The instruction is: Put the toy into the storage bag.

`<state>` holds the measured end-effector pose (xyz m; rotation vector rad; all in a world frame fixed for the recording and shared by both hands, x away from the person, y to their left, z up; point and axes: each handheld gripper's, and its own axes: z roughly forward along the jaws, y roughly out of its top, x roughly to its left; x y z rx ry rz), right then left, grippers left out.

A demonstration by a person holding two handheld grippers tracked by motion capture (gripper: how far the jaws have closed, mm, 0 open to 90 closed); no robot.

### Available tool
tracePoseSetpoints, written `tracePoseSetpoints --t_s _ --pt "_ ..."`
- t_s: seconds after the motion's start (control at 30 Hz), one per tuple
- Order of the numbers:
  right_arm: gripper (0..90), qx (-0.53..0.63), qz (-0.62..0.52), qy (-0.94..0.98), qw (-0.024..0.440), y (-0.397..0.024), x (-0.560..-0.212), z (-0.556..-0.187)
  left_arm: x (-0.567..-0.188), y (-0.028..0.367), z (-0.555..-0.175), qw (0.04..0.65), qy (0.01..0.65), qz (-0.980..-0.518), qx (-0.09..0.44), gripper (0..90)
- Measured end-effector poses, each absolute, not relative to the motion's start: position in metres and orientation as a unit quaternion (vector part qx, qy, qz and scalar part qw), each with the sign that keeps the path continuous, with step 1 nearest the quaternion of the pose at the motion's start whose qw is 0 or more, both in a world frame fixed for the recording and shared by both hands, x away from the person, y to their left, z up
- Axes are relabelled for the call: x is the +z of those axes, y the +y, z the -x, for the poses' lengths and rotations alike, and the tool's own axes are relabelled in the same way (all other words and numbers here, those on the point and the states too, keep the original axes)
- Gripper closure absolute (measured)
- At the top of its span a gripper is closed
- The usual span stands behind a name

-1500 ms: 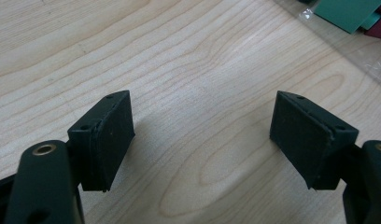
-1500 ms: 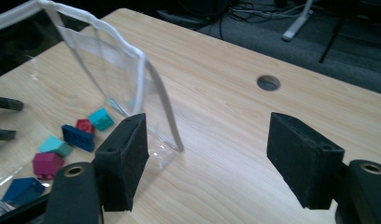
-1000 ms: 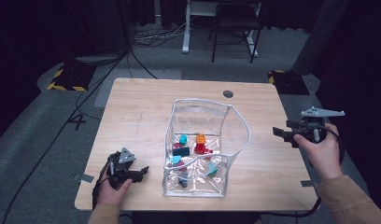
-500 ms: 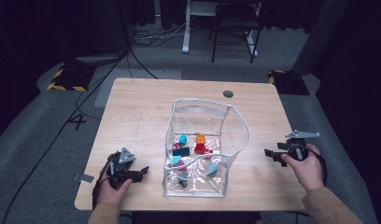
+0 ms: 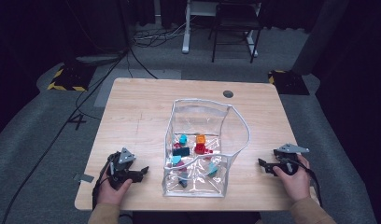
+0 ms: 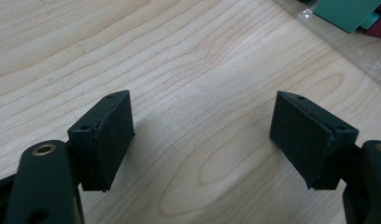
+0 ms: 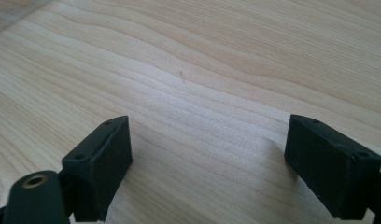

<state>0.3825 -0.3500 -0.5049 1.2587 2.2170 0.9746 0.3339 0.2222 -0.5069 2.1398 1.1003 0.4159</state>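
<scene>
I had both tongs resting low on the bench (image 5: pixel 132 107), jaws spread wide and holding nothing. The clear bag (image 5: pixel 205 144) of small coloured blocks (image 5: pixel 200 140) stood upright between them, mouth open to the top. From the left tongs (image 5: pixel 143 171) it lay just to the right (noticeably nearer); the right tongs (image 5: pixel 262 164) sat farther off, pointing in toward it.
</scene>
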Motion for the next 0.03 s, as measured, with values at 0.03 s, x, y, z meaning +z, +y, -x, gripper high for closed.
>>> tracePoseSetpoints --t_s 0.03 --pt "14.9 0.351 -0.447 0.798 0.203 -0.3505 -0.5049 -0.3832 -0.5069 0.2222 -0.3339 0.343 0.423 -0.823 0.160 22.0"
